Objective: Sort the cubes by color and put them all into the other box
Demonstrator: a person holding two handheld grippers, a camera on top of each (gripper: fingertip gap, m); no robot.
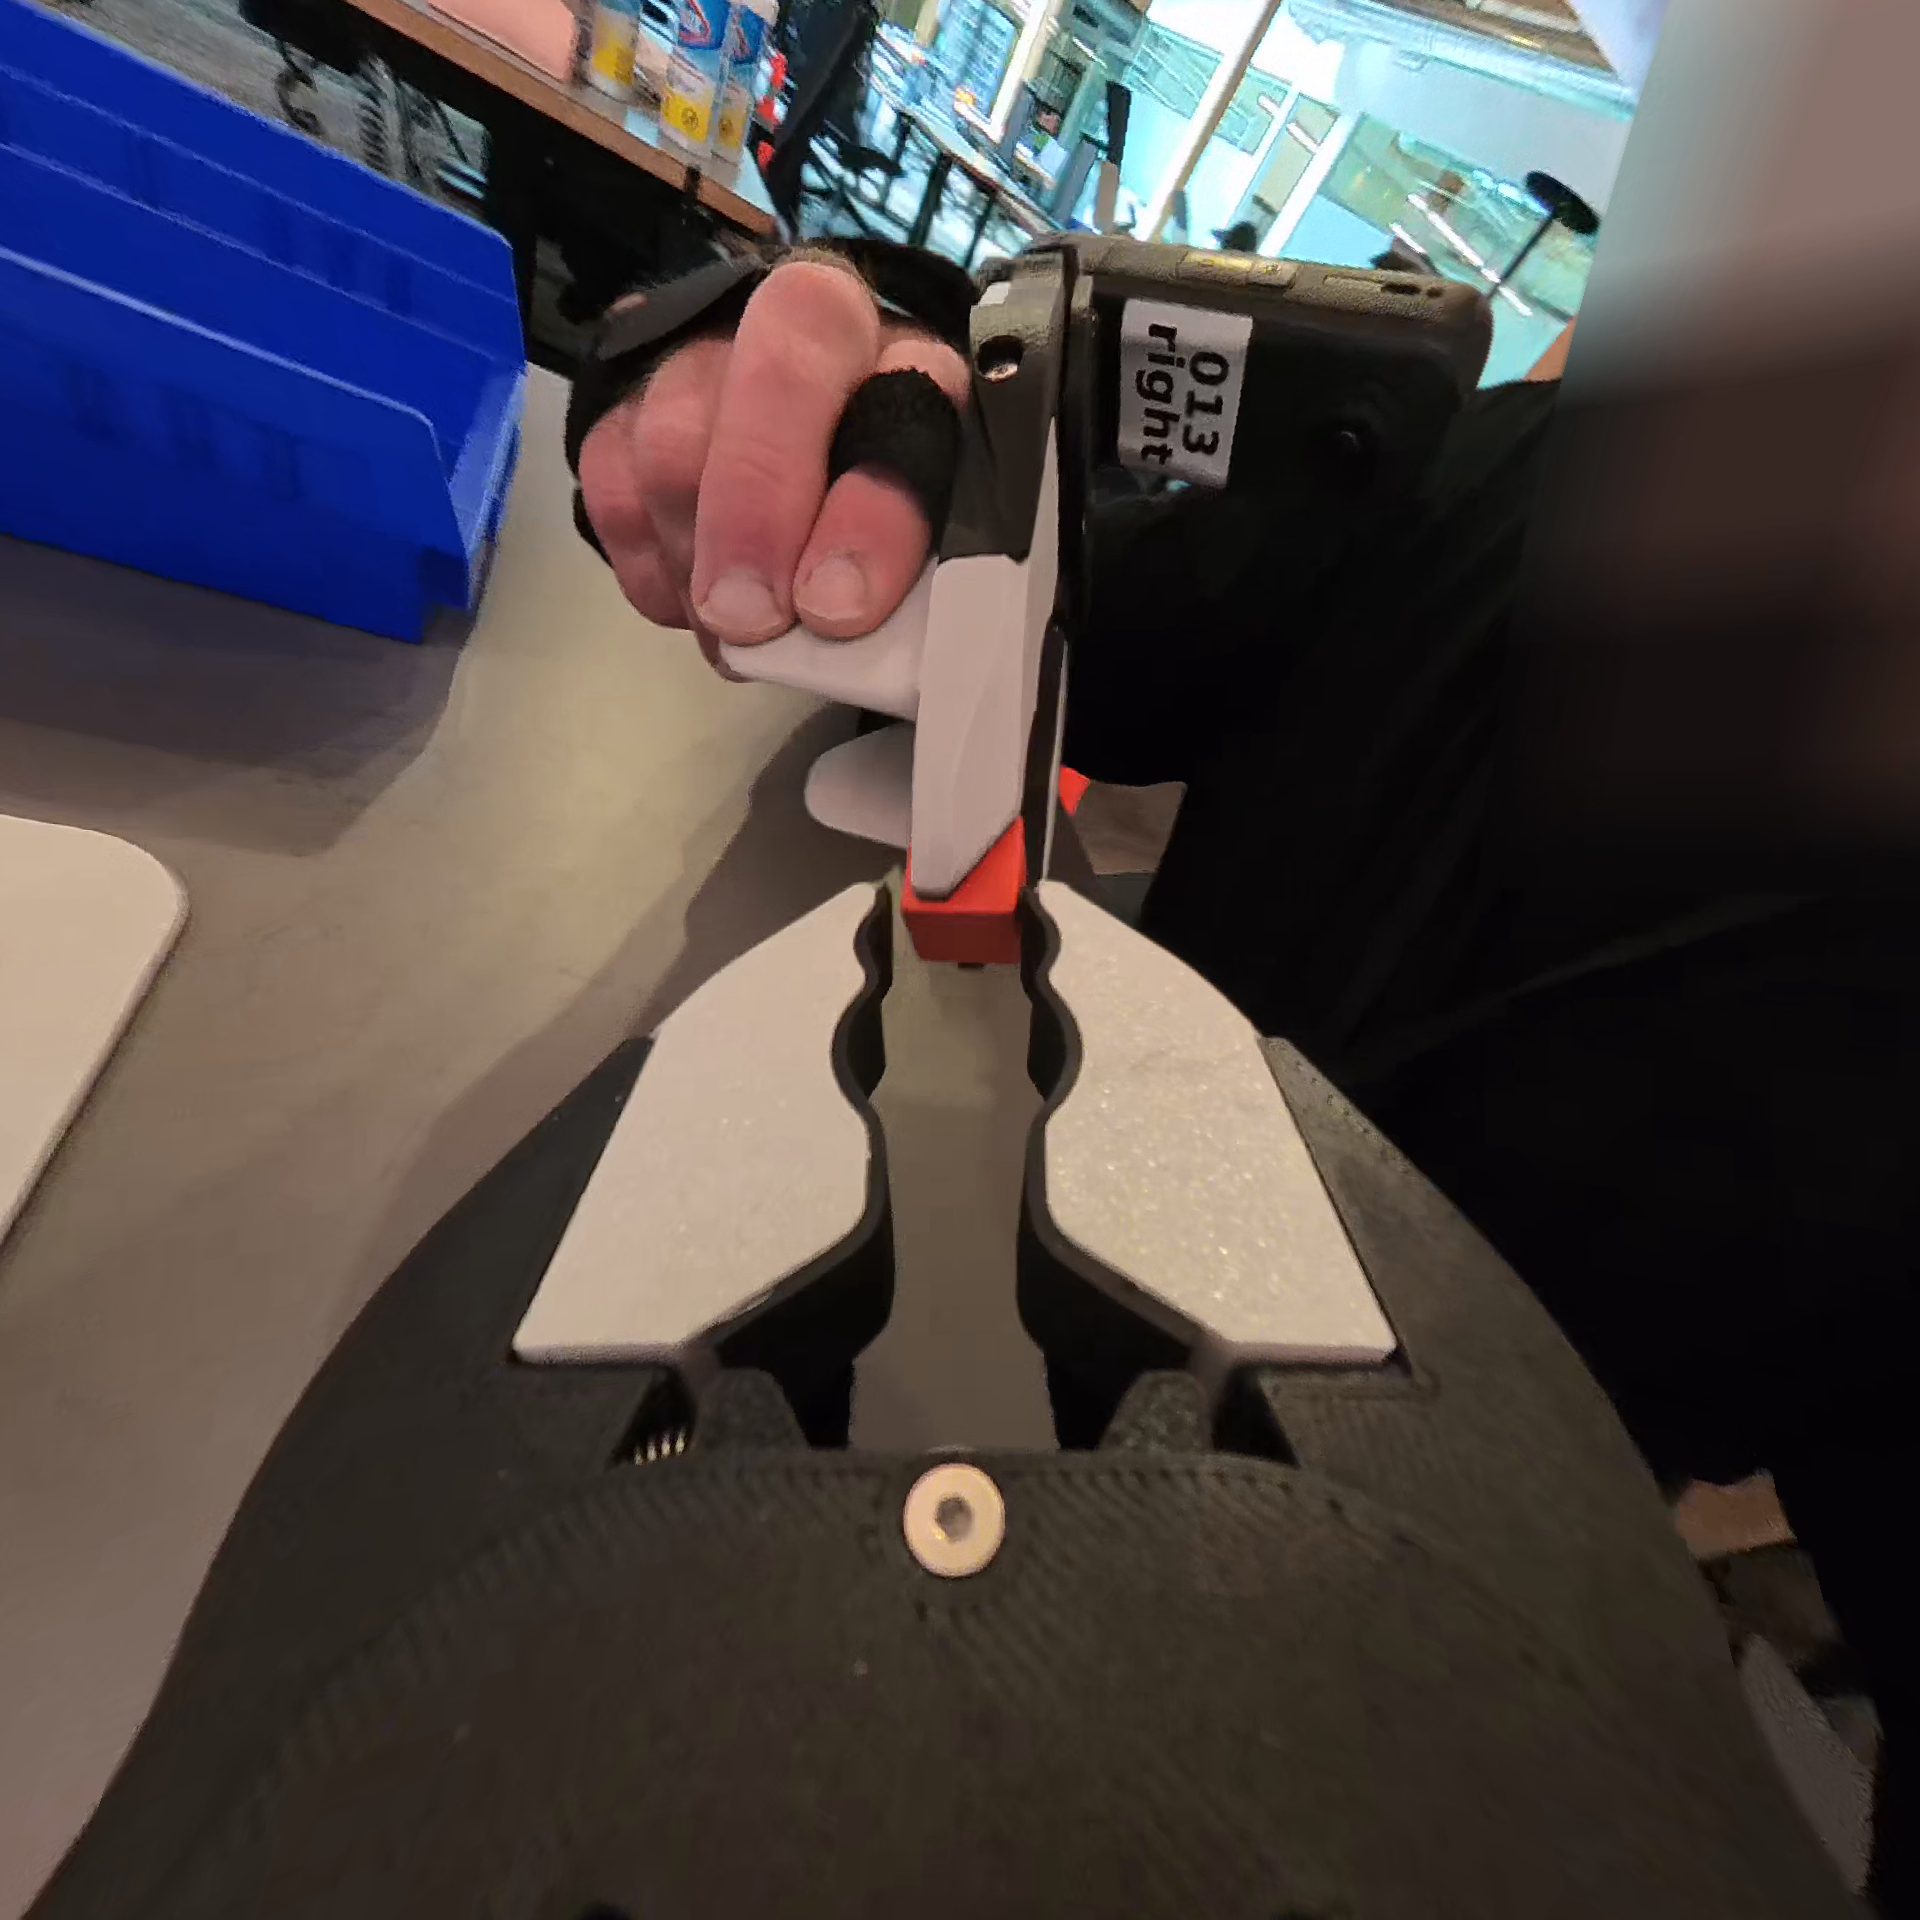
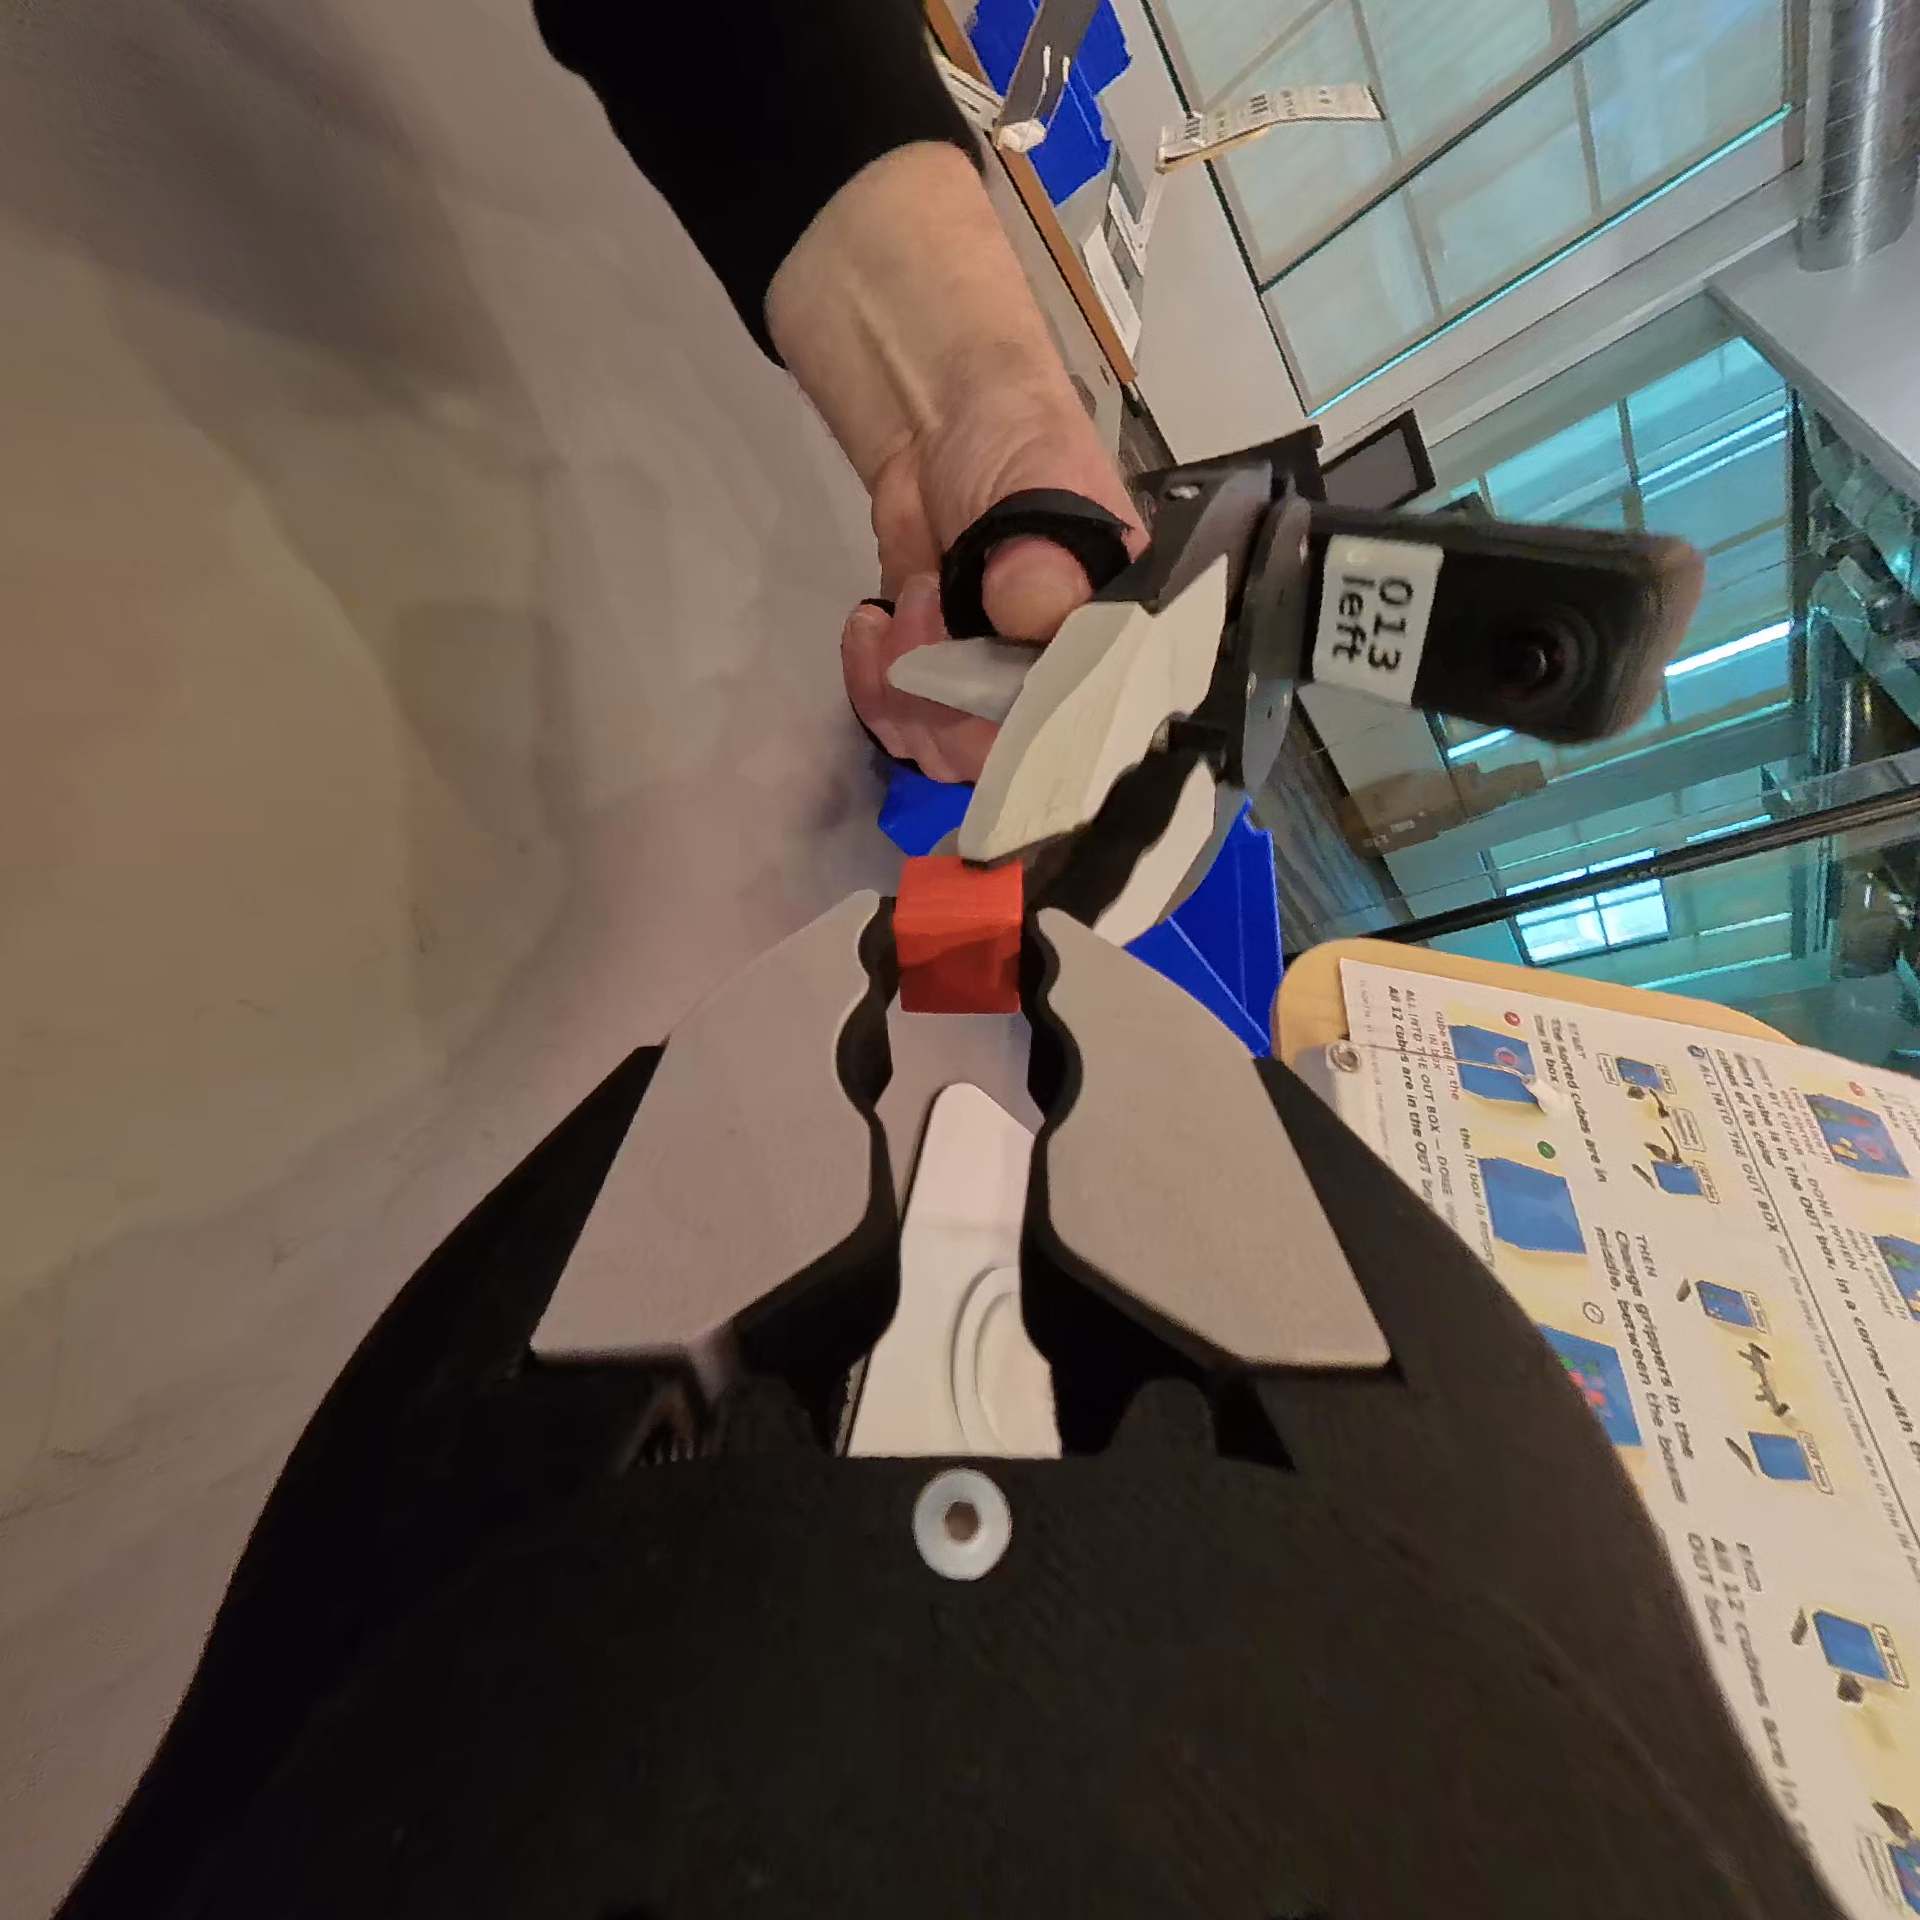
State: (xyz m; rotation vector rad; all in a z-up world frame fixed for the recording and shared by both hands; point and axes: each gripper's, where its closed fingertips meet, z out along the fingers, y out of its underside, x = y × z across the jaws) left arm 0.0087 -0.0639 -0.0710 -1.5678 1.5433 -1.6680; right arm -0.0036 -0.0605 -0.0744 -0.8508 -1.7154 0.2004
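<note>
Between the tips of both pairs of jaws we see one red cube (image 1: 961,906), held above the grey table (image 1: 312,1018). In the right wrist view our right gripper (image 2: 958,961) has its jaws closed to the cube's width, pressing it on two sides, while a white fingertip (image 2: 1023,831) of the left gripper touches the cube's far top edge. In the left wrist view our left gripper (image 1: 961,925) has its tips at the cube's sides, a little dark space showing at the left tip, so we cannot tell if it grips. The right gripper comes down from above there, the right hand (image 1: 748,468) wrapped round its handle. Beyond the left jaws, up and to the left, a blue box (image 1: 260,343) stands on the table; its inside is hidden from us. Past the right jaws another blue box (image 2: 1210,935) shows only in part, behind the left gripper, contents unseen. Beside the right jaw lies an instruction sheet (image 2: 1621,1299) on a wooden board.
</note>
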